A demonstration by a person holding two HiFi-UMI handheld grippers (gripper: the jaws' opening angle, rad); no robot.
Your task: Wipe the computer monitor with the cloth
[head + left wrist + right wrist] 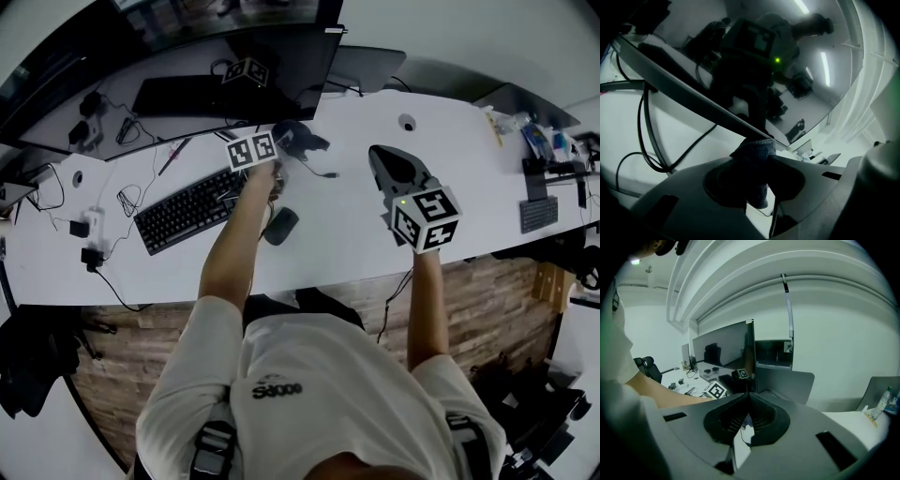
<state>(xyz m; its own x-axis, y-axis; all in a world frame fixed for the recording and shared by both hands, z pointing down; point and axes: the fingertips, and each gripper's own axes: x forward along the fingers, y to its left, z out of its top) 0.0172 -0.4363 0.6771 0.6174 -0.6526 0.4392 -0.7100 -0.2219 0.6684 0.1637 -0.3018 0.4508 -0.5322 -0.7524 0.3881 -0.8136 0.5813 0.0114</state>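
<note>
Left claw [755,174] is grasping the dark cloth [758,148], holding it against the lower edge of the monitor [169,66]. Right claw [749,403] is hanging clenched and empty, right of the monitor, over the worktop [356,239].

There was one monitor [187,66], one keyboard [187,211] and one mouse [280,226], all on one white desk [356,234]. One dark cloth [758,149] was in view. There were two grippers, the left gripper [757,161] and the right gripper [749,401], each bearing one marker cube. One person held them. One office chair [647,365] showed in the right gripper view
</note>
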